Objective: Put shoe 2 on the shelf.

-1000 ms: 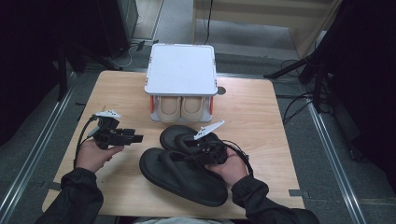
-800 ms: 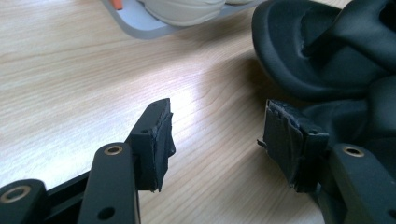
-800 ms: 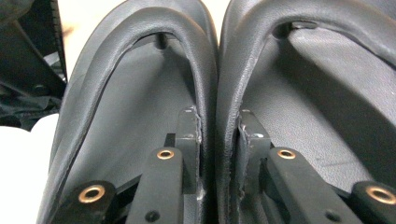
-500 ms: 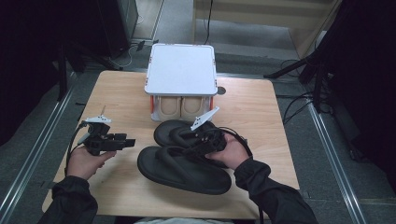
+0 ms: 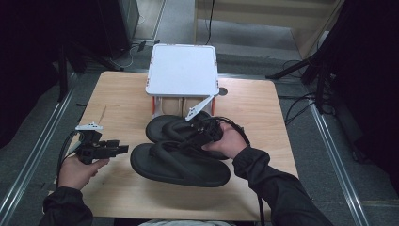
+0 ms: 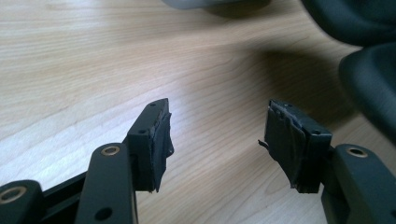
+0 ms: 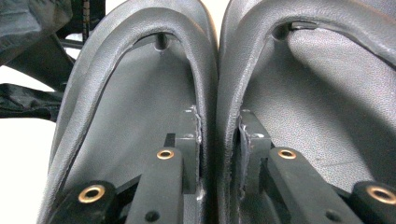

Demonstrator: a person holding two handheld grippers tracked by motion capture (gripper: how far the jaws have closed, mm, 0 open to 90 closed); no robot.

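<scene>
Two black flip-flops lie side by side near the middle of the table: the near flip-flop and the far flip-flop. My right gripper reaches in from the right, shut on their two inner straps and pinching them together. In the right gripper view my right gripper has one jaw inside each sandal, the left strap and right strap pressed between the pads. My left gripper hovers at the table's left, open and holding nothing. In the left gripper view my left gripper stands over bare wood, a sandal edge at the right.
A white-topped low rack with orange legs stands at the table's far middle, with pale items under it. The wooden table has bare room at the right and at the far left. Dark floor and metal rails surround it.
My right hand has risen and drawn the pinched flip-flops slightly left and toward the rack. My left hand has slid left and nearer the table's front edge, still open.
</scene>
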